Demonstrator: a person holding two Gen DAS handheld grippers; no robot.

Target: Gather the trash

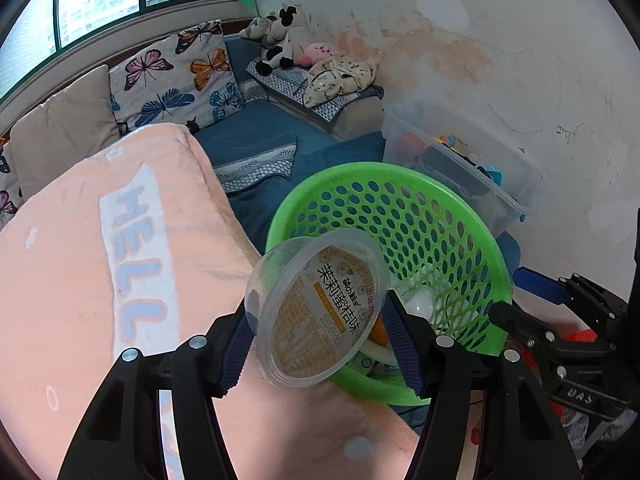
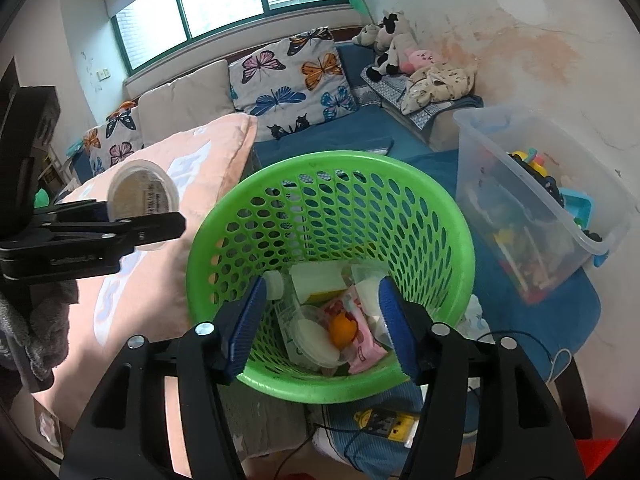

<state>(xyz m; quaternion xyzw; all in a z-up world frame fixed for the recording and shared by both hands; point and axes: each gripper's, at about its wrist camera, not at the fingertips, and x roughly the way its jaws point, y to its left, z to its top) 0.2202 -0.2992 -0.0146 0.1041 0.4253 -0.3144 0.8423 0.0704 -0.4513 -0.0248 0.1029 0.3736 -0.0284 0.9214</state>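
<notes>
My left gripper (image 1: 320,344) is shut on a clear plastic cup with an orange printed lid (image 1: 316,312), holding it tilted at the near rim of the green perforated basket (image 1: 400,184). In the right wrist view the cup (image 2: 142,196) and the left gripper (image 2: 176,224) sit left of the basket (image 2: 332,168). My right gripper (image 2: 322,316) is open, with one finger outside the basket's near wall and the other above the trash. The basket holds wrappers, a white bottle, a round lid and an orange piece (image 2: 342,330). In the left wrist view the right gripper (image 1: 516,300) grips nothing.
A peach quilt (image 1: 100,280) lies on the left. A blue sofa (image 2: 320,140) with butterfly cushions (image 2: 296,80) and plush toys (image 2: 392,48) is behind. A clear bin of toys (image 2: 532,200) stands to the right. A yellow power strip (image 2: 384,420) with cables lies below the basket.
</notes>
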